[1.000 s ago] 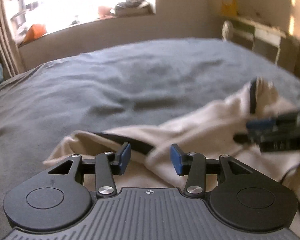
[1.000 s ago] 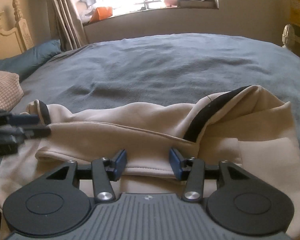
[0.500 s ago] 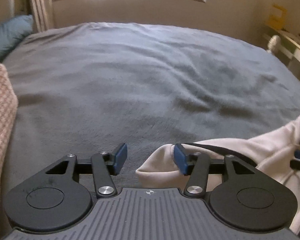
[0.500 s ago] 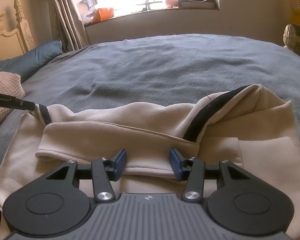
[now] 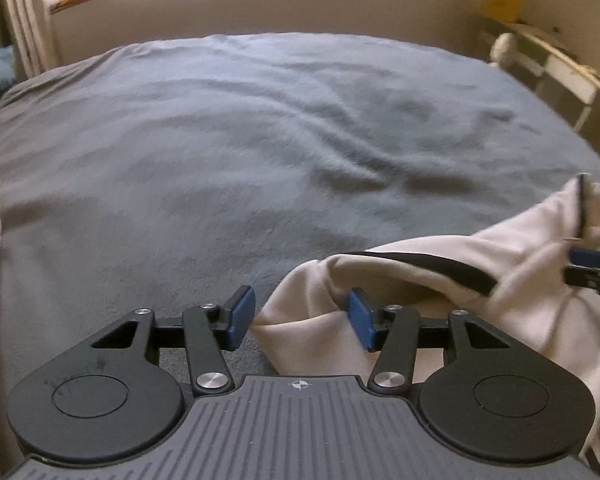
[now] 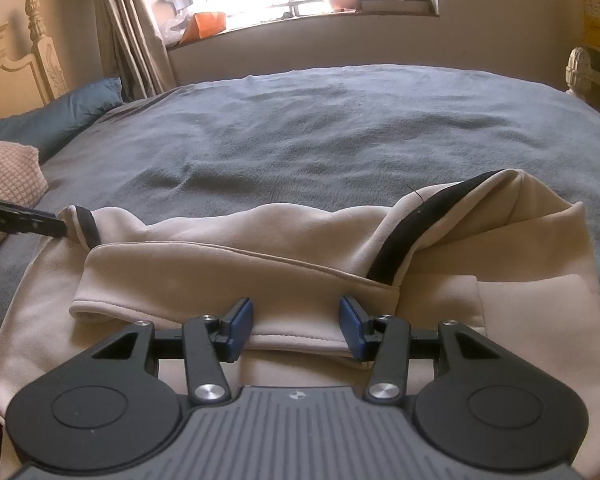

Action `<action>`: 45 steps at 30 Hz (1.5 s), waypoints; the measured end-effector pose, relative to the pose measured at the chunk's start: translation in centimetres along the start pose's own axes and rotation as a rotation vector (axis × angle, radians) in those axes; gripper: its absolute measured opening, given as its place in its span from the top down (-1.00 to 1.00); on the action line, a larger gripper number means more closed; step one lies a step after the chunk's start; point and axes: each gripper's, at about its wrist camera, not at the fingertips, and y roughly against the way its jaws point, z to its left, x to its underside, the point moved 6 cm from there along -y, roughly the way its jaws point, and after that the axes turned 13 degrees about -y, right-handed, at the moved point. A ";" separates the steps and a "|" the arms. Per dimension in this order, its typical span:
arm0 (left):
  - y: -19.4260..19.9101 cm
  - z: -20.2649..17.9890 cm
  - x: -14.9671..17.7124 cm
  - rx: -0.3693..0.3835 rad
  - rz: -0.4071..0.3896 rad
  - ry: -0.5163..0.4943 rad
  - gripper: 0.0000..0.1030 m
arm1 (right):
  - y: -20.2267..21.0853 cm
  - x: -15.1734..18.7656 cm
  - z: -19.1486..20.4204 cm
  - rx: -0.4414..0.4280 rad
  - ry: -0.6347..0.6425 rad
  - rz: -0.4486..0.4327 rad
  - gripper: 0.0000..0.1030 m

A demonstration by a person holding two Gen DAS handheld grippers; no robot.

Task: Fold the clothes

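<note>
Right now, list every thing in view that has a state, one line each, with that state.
Left gripper: open, cuff end of the sleeve between its fingers.
Right gripper: open, over the folded hem.
Beige garment: lying on the bed, partly folded, sleeve stretched sideways.
Grey blanket: spread out, lightly wrinkled.
Curtain: drawn aside from the window.

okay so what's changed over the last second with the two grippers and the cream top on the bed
The left gripper swung away from the middle of the top out to its cuff end, jaws open around that corner, not closed on it. In the right view its tip slid outward along the sleeve to the cuff. The right gripper stayed open over the folded hem; the top itself barely shifted on the bed.
</note>
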 end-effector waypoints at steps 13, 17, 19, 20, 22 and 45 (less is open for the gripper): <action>-0.7 2.9 2.0 -0.117 0.010 0.269 -0.18 | -0.1 0.1 -0.1 -0.007 0.003 0.000 0.02; 1.0 2.9 1.5 -0.082 -0.025 0.241 -0.19 | 0.0 0.1 -0.1 -0.009 0.000 -0.002 0.02; 1.9 2.6 1.3 -0.097 -0.039 0.191 -0.25 | 0.0 0.2 -0.1 -0.010 -0.001 -0.001 0.02; 2.3 2.5 1.3 -0.101 -0.047 0.175 -0.26 | 0.0 0.2 -0.1 -0.010 -0.002 -0.001 0.02; 3.1 2.2 1.0 -0.095 -0.073 0.151 -0.26 | 0.0 0.1 -0.1 -0.011 -0.003 -0.003 0.02; 2.8 0.1 0.5 -0.353 -0.088 0.217 -0.36 | -0.1 0.1 -0.3 -0.013 -0.023 -0.010 0.01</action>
